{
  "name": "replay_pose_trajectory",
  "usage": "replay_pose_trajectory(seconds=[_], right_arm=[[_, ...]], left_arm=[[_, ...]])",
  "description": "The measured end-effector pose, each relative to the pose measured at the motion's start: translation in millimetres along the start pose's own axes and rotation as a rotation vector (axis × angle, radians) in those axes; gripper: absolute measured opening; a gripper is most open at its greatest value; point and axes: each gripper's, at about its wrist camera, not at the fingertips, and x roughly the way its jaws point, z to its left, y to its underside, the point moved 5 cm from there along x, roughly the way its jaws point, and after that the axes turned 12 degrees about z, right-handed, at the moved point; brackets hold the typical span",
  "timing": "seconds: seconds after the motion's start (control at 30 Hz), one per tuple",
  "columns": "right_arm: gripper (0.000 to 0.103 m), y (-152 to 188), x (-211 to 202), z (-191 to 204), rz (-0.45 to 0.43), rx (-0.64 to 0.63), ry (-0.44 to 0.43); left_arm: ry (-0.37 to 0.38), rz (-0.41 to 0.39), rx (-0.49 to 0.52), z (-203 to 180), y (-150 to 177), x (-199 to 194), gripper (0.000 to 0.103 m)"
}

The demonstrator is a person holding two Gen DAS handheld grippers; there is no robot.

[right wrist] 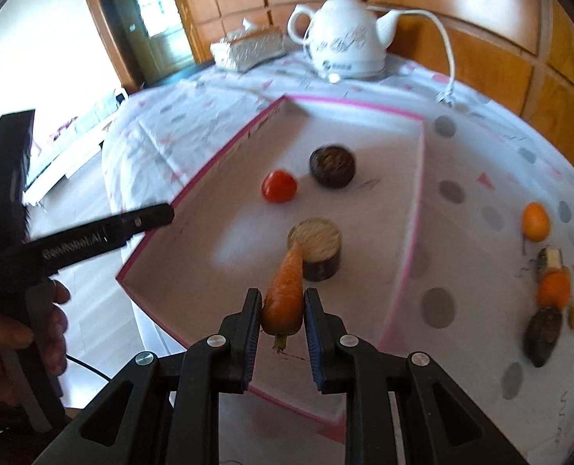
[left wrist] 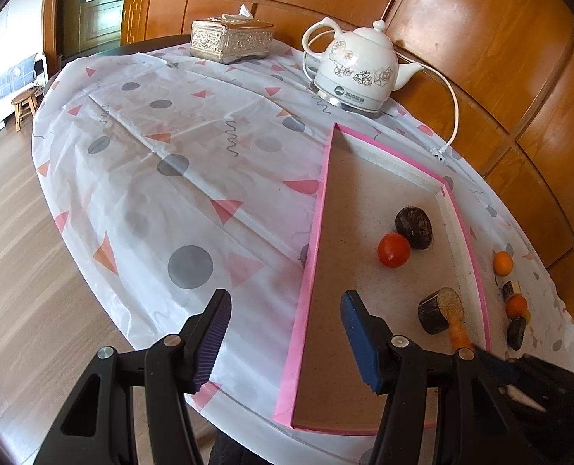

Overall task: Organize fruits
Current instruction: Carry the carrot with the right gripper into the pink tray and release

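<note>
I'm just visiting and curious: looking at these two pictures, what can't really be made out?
- Right wrist view: motion blur smears the small pieces lying right of the pink-edged box; what they are is unclear.
- Left wrist view: the left gripper hides most of the carrot.
- Right wrist view: the right gripper covers the carrot's sides.
- Right wrist view: the kettle logo is blurred.

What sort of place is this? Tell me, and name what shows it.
Most likely a room in a home, perhaps a dining room. A table under a patterned tablecloth carries a floral electric kettle and an ornate tissue box, wood panelling lines the wall.
</note>
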Motion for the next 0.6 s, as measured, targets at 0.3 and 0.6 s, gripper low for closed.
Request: replay_pose_trajectory(seconds=[0.3,0.6], right_arm=[[0.023,6,18,-6,0.052,0.026,0.012],[0.025,13,-9,-17,-0.031,0.089,0.030]], left_arm=[[-0.003,0.006,0.004,0,0,2,0.059],[-0.004,0.001,0.007,0,0,1,0.060]])
